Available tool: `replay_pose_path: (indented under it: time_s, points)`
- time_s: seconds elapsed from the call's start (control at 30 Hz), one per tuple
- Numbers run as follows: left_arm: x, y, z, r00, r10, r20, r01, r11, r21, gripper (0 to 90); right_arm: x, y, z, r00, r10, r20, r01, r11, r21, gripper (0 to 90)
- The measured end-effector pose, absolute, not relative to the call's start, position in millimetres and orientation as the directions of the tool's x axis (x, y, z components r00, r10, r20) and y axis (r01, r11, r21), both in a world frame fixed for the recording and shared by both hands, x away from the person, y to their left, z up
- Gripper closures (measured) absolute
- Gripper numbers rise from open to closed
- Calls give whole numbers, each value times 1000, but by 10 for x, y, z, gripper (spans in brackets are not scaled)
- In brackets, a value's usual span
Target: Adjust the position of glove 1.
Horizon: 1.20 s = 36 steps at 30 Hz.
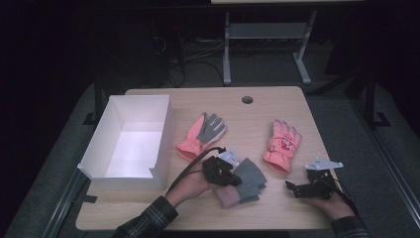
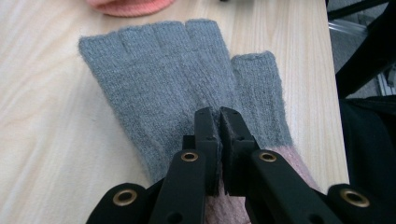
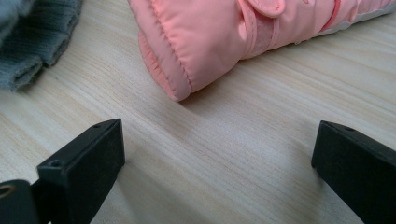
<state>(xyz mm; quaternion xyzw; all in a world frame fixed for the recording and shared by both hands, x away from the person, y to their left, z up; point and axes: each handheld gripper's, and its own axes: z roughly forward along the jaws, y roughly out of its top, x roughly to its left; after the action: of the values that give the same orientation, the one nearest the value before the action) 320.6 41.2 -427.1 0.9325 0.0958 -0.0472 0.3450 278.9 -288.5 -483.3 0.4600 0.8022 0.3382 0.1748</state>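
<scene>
A grey knit glove (image 1: pixel 251 179) with a pink cuff lies flat near the table's front middle. My left gripper (image 1: pixel 234 180) sits over its palm, jaws closed on a pinch of the grey fabric (image 2: pixel 177 79), as the left gripper view (image 2: pixel 218 116) shows. A padded pink glove (image 1: pixel 283 145) lies to the right of it, cuff toward me. My right gripper (image 1: pixel 291 187) rests low at the front right, open wide with nothing between its jaws (image 3: pixel 219 154). It faces the pink glove's cuff (image 3: pixel 205 46), with bare wood between them. The grey glove's edge (image 3: pixel 32 42) is at the left of the right gripper view.
A white open box (image 1: pixel 166 139) stands at the table's left. A pink glove with a grey palm (image 1: pixel 203 133) lies beside it, and its edge (image 2: pixel 130 5) appears beyond the grey glove. A cable hole (image 1: pixel 247 99) is near the far edge. The wooden table (image 1: pixel 277 213) ends close behind both hands.
</scene>
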Motion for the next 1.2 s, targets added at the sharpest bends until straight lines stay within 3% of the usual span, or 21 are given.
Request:
replay_pose_path:
  time_s: [0.57, 0.7, 0.8, 1.03, 1.2]
  points:
    - [3210, 373, -4385, 976, 128, -177, 211, -764, 610, 861, 2789, -2885, -4833, -516, 856, 30, 619, 349, 703, 21]
    - [3205, 371, -4421, 974, 141, -179, 223, -758, 613, 821, 2789, -2885, -4833, -516, 856, 30, 620, 348, 703, 22]
    - [3189, 383, -4388, 975, 150, -162, 218, -756, 617, 714, 2789, -2885, -4833, -516, 856, 31, 620, 348, 703, 21]
    - [3177, 428, -4360, 958, 261, -120, 277, -731, 623, 261, 2789, -2885, -4833, -516, 856, 31, 620, 348, 703, 21]
    - [3177, 388, -4440, 953, 280, -114, 289, -734, 614, 161, 2789, -2885, -4833, -516, 856, 31, 620, 348, 703, 21]
